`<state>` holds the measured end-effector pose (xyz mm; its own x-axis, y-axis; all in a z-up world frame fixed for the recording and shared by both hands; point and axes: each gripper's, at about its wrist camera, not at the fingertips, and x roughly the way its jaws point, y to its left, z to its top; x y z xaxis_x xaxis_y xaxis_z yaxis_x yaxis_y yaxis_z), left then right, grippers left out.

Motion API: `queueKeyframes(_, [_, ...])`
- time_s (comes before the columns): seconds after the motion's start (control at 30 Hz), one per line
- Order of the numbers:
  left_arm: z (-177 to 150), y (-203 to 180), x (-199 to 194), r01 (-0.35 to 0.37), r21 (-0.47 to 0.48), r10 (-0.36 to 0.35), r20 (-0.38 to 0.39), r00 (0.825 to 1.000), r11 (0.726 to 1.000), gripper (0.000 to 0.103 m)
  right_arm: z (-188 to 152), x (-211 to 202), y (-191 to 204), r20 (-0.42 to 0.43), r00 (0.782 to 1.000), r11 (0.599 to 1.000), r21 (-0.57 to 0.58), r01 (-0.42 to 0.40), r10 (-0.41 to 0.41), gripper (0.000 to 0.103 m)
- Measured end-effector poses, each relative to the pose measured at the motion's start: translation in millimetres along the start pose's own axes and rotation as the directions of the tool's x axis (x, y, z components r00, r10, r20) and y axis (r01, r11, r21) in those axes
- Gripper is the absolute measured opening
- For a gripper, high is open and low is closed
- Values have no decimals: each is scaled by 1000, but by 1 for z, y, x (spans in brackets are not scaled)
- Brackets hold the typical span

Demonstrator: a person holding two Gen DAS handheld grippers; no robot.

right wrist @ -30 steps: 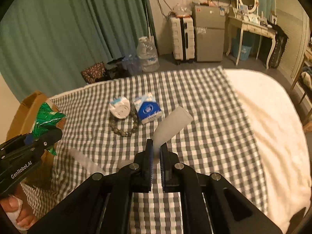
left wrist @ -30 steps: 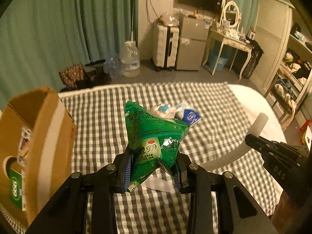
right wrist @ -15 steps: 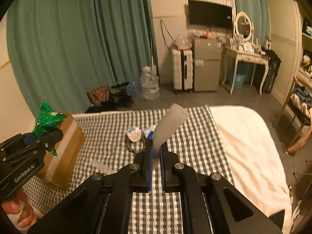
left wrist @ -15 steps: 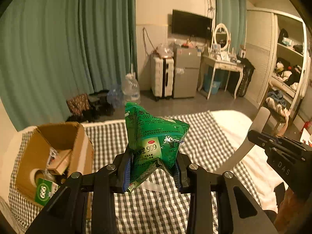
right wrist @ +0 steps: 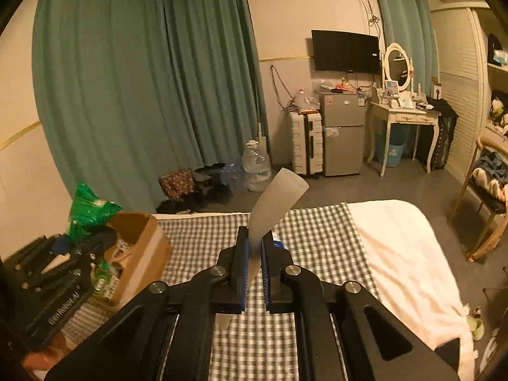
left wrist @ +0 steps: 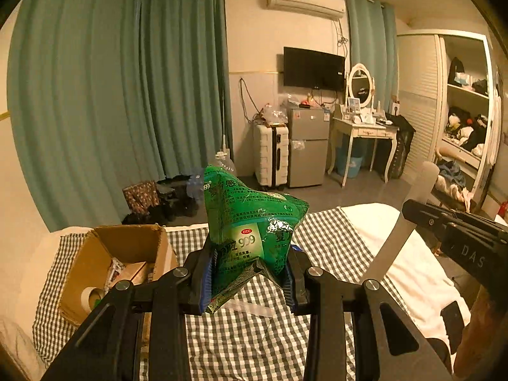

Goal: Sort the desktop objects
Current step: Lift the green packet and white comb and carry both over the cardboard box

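Green, teal and checks under warm light

We see a bright green packet (left wrist: 254, 231) with a white panel and red oval, a pale grey-white strip (right wrist: 273, 203), blue pads (left wrist: 208, 273) on black grippers, a brown cardboard box (left wrist: 127, 247), a grey-and-white checked cloth (left wrist: 330, 238) beside a plain cream cover (right wrist: 397, 241), teal curtains (left wrist: 111, 95) and a white suitcase (left wrist: 270, 155).

One green packet (left wrist: 254, 222), one strip (right wrist: 273, 203), one box (left wrist: 104, 263).
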<state>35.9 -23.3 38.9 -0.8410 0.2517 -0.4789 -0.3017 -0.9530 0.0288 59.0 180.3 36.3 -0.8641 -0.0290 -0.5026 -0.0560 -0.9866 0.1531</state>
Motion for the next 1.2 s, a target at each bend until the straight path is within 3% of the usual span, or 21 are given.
queueKeyframes(0.57, [8,60,-11,-79,-36,80,26,996,996,35,20,-4,47,29,999,998,-42,-36,37,7])
queueKeyframes(1.2, [-19,166,19,-169,-101,164,-57,985,980,35,29,45,155,-8,990,979,-148,-142,143,8])
